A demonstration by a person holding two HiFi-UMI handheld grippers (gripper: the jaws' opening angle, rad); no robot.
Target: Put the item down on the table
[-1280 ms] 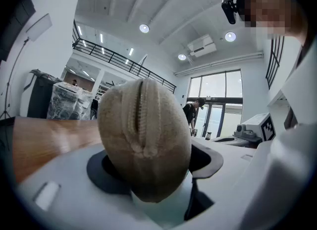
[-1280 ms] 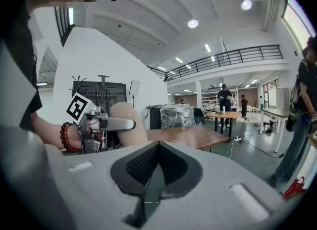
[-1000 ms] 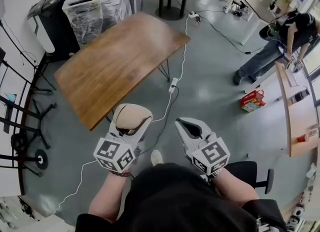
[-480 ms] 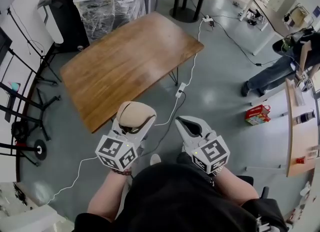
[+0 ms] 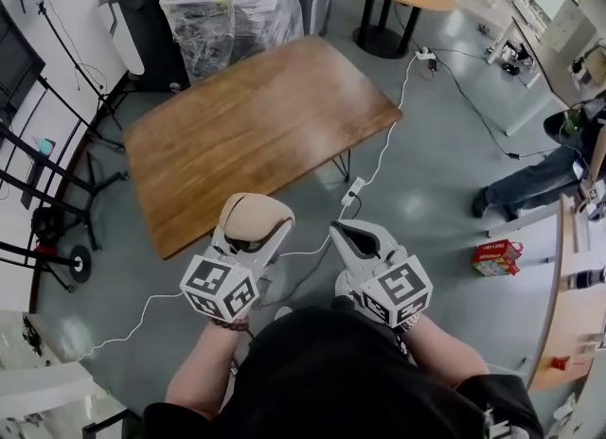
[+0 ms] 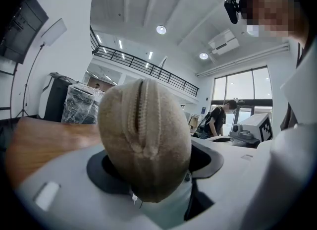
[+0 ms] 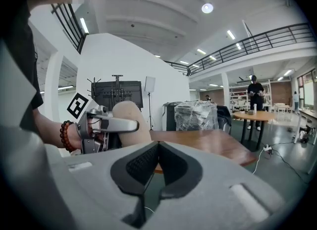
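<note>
We grip the tan, egg-shaped fabric item [image 5: 249, 210] in our left gripper [image 5: 253, 224], its long axis pointing forward toward the brown wooden table [image 5: 246, 134] just ahead, with our right gripper [image 5: 354, 236] closed on nothing.

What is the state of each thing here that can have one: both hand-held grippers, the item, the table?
Left hand-held gripper: shut on the beige item, jaws wide.
Right hand-held gripper: shut, holding nothing.
Beige item: held in the air, short of the table.
Wooden table: item not on it yet.
</note>
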